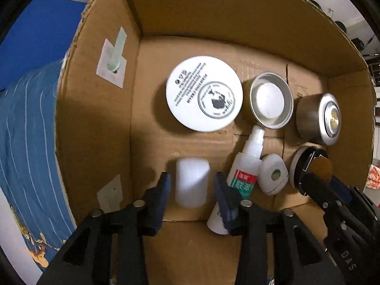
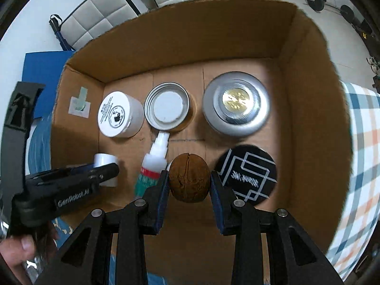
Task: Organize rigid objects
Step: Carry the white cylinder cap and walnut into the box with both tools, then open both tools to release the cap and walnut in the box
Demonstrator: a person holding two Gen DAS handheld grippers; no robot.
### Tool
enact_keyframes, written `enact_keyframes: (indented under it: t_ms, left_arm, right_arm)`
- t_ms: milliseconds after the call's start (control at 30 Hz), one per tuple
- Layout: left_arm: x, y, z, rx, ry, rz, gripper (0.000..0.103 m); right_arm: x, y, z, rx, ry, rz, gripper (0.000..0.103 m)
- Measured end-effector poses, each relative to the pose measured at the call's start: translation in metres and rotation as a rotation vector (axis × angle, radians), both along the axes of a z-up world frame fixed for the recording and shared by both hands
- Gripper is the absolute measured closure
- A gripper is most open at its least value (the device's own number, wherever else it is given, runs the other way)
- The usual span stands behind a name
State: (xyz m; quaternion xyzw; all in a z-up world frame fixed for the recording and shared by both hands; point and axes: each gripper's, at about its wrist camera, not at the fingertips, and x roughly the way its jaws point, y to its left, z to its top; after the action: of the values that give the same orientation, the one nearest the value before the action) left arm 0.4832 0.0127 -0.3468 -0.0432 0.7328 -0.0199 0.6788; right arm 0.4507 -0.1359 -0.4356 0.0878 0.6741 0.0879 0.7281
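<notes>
A cardboard box holds several objects. My left gripper is open, its fingers on either side of a white plastic cylinder without touching it. My right gripper is shut on a brown walnut and holds it above the box floor, between a white spray bottle and a black round tin. A white rounded case lies beside the bottle.
At the back of the box stand a white jar, an open metal lid and a silver round tin. Blue striped cloth lies left of the box, checked cloth right.
</notes>
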Motion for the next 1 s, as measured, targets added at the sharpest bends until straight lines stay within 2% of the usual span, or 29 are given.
enact_keyframes:
  t_ms: [133, 200, 300, 333, 467, 600, 767, 867, 933, 1000]
  left_arm:
    - [0.001, -0.001, 0.006, 0.029, -0.011, -0.012, 0.053]
    - [0.002, -0.002, 0.018, 0.026, -0.044, -0.006, 0.05]
    - [0.008, -0.007, 0.041, 0.028, -0.134, 0.003, 0.036]
    - [0.011, -0.009, 0.046, 0.034, -0.158, 0.003, 0.027]
    - [0.03, -0.014, 0.054, 0.042, -0.197, 0.005, 0.016]
    - [0.056, -0.013, 0.054, 0.056, -0.222, -0.002, 0.014]
    - [0.062, -0.014, 0.041, 0.034, -0.2, 0.023, 0.014]
    - [0.064, -0.015, 0.042, 0.04, -0.204, 0.016, 0.014]
    - [0.061, -0.017, 0.043, 0.045, -0.209, 0.007, 0.014]
    - [0.058, -0.016, 0.044, 0.043, -0.214, 0.009, 0.014]
  right_arm:
    - [0.004, 0.003, 0.001, 0.016, 0.005, -0.004, 0.067]
    - [0.008, 0.001, 0.011, 0.028, -0.027, -0.011, 0.067]
    - [0.021, -0.004, 0.029, 0.04, -0.075, -0.032, 0.067]
    - [0.027, -0.004, 0.036, 0.039, -0.085, -0.038, 0.067]
    - [0.051, -0.007, 0.039, 0.021, -0.093, -0.055, 0.067]
    - [0.072, -0.007, 0.035, -0.021, -0.095, -0.058, 0.067]
    - [0.091, -0.016, 0.031, -0.049, -0.086, -0.075, 0.067]
    - [0.096, -0.022, 0.029, -0.051, -0.078, -0.089, 0.067]
    - [0.096, -0.024, 0.025, -0.063, -0.072, -0.091, 0.065]
    - [0.092, -0.025, 0.024, -0.072, -0.066, -0.084, 0.057]
